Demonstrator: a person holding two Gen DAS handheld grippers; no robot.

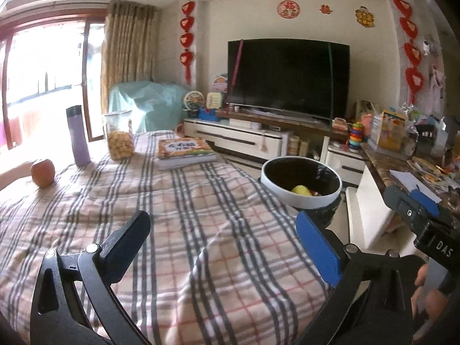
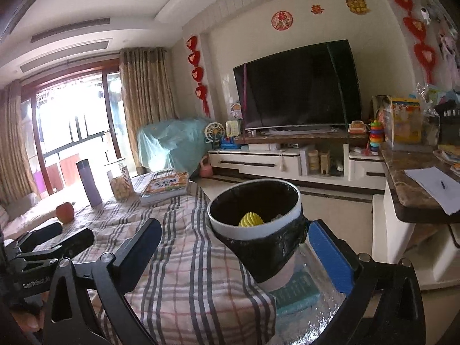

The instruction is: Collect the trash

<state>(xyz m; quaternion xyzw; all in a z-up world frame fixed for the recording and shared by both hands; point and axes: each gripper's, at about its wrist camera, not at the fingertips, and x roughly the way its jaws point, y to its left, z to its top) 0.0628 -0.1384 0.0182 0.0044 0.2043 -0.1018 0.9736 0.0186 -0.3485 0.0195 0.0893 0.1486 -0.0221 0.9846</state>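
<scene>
Left wrist view first: my left gripper [image 1: 224,247] hangs over the checked cloth [image 1: 201,230] with its two fingers spread wide and nothing between them. I take the trash bin [image 1: 302,198] as my landmark: one white-rimmed bin lined with a black bag, standing just past the cloth's right edge. Inside it I count one yellow ribbed ball [image 1: 301,191] and a scrap of something reddish beside it that I cannot make out. Left of the bin and farther back on the cloth lies one stack of books [image 1: 185,152]; farther left again stand one jar of biscuits [image 1: 119,135], one purple flask [image 1: 78,136] and one apple [image 1: 43,172]. A bare hand [image 1: 14,172] touches the cloth just left of the apple, which only this view shows. Behind the bin hangs one dark television [image 1: 287,79]. To the right of the bin I see part of my right gripper [image 1: 414,210] from the side, though its jaws are not readable here. From the right wrist view, the right gripper [image 2: 238,253] is also spread wide, gripping nothing; the bin [image 2: 256,230] stands just ahead between the lines of its fingers, untouched by either pad. This view alone shows the bin's lower body, a teal packet [image 2: 299,290] on the floor at its foot, and one sheet of paper with a pen [image 2: 434,187] on the counter to the bin's right. The left gripper [image 2: 66,235] appears left of the bin, over the cloth [image 2: 187,273].
</scene>
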